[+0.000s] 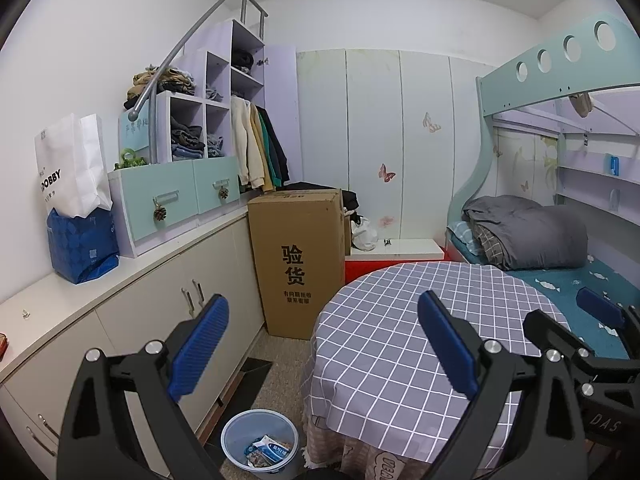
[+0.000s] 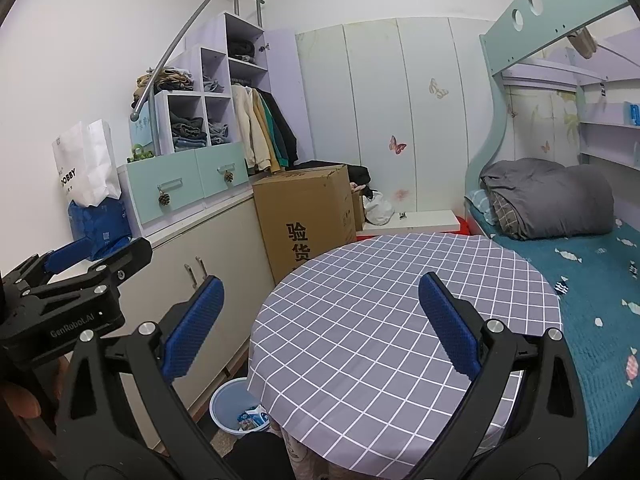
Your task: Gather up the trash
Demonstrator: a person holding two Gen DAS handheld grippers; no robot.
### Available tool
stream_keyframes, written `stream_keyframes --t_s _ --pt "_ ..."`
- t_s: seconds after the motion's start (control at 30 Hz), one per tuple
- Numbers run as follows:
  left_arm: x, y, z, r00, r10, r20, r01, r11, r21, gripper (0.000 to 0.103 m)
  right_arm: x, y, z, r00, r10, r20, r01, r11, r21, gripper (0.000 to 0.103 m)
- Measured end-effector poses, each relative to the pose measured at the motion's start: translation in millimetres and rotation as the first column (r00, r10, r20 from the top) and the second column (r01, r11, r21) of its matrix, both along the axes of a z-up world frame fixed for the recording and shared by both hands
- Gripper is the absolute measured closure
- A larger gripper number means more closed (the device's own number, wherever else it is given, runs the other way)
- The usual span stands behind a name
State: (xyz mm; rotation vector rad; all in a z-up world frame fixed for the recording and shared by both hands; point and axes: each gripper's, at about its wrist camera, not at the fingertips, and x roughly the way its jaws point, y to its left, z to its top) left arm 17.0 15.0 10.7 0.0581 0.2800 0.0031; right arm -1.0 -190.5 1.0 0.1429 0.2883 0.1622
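Hovering with both jaws spread wide and empty: left gripper [image 1: 324,344] and right gripper [image 2: 320,328] over the checked tablecloth [image 2: 384,304]. Sitting beside the table, holding wrappers, likely for easy dropping: blue trash bin [image 1: 260,442].

A tall cardboard box [image 1: 298,260] stands at twelve o'clock, against the low cabinets [image 1: 168,300]. At two o'clock a grey quilt [image 1: 528,232] lies rolled on the bed [image 1: 580,284]. White and blue bags [image 1: 76,208] sit at ten o'clock.

A grey checked cloth [image 2: 384,320] covers the round table [image 1: 400,432].
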Motion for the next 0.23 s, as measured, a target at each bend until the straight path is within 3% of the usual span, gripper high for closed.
stream_keyframes --t_s 0.23 --pt "6.6 -5.2 -5.0 1.000 0.000 -0.024 0.000 1.000 0.028 0.010 2.3 -2.9 -5.5 1.000 -0.006 -0.013 0.006 1.000 0.005 0.007"
